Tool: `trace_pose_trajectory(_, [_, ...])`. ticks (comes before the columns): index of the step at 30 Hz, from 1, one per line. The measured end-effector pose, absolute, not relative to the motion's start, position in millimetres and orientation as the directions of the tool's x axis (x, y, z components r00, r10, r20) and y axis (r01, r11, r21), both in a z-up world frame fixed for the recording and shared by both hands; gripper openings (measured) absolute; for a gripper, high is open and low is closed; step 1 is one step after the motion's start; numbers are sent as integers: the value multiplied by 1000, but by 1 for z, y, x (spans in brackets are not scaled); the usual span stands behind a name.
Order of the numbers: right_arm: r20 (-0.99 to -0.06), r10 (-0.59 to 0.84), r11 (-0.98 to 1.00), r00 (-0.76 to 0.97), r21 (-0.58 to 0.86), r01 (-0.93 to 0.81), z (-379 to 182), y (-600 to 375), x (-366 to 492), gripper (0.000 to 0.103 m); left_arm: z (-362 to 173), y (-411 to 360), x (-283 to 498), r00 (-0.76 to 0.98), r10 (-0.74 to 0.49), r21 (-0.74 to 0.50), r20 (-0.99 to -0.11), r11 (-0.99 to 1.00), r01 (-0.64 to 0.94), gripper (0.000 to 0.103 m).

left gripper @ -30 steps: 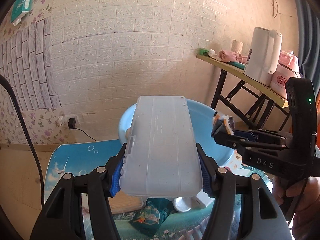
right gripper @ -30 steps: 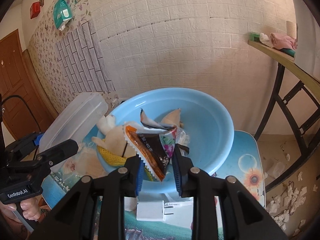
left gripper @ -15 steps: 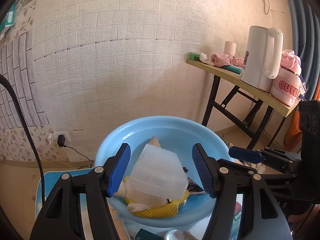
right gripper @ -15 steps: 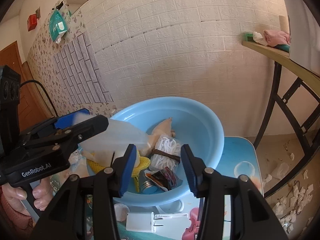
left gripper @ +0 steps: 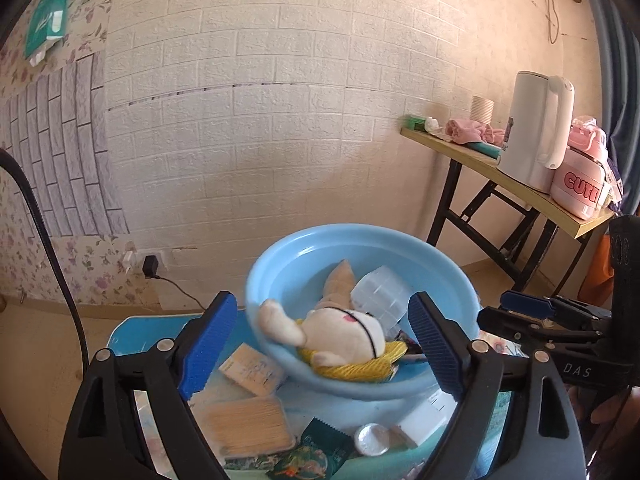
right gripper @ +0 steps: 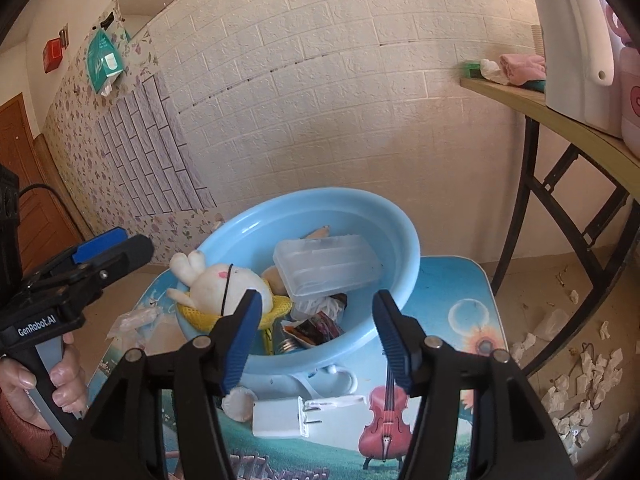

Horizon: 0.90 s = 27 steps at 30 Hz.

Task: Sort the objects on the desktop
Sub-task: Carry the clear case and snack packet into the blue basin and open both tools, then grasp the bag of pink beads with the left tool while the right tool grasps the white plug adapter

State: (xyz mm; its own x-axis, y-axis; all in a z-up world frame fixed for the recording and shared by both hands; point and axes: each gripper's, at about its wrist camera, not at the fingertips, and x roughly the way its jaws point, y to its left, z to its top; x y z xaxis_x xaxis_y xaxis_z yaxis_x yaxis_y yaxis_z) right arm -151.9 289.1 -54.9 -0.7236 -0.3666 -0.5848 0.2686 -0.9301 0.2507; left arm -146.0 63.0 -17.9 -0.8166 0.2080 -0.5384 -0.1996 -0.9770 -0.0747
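over the low table: i had both tongs hanging above the blue basin, which stood on the picture table.
left tong: left gripper was wide open and held nothing; its blue pads stood at both sides of the plush rabbit.
right tong: right gripper was also wide open and empty, just in front of the basin rim.
sorted things: clear plastic box lay inside the basin on the other items, beside the rabbit.
things left: white charger, toothpick box, small carton, green sachet and round cap lay on the table outside the basin.
step in hand, my judgement: choose the next item and grasp it.
how to do it well: i would lower the right tong on the charger by its flat sides, not by the prongs, and keep the left tong away from the basin rim.
readable writing: "genrobot.ai" on the left tool, "das" on the right tool, "cute" on the pink container.
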Motion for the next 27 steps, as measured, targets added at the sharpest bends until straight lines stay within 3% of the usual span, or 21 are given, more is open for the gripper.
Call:
trace_pose_trajectory(7, [-613, -304, -953, -730, 198, 230, -61, 278, -133, 61, -34, 13, -118, -811, 116, -86, -574, -993, -81, 103])
trace_pose_trajectory(14, [-643, -368, -929, -671, 274, 247, -78, 267, -120, 61, -56, -35, -80, -831, 6, -77, -556, -996, 44, 103])
trace_pose_trajectory(22, [-734, -286, -957, -617, 180, 230, -110, 248, -119, 61, -95, -79, -61, -754, -54, -49, -654, -992, 114, 103])
trace_pose_trajectory(27, [-751, -267, -961, -604, 155, 231, -119, 244, -118, 61, -120, -95, -63, -709, 0, -127, -705, -984, 127, 103])
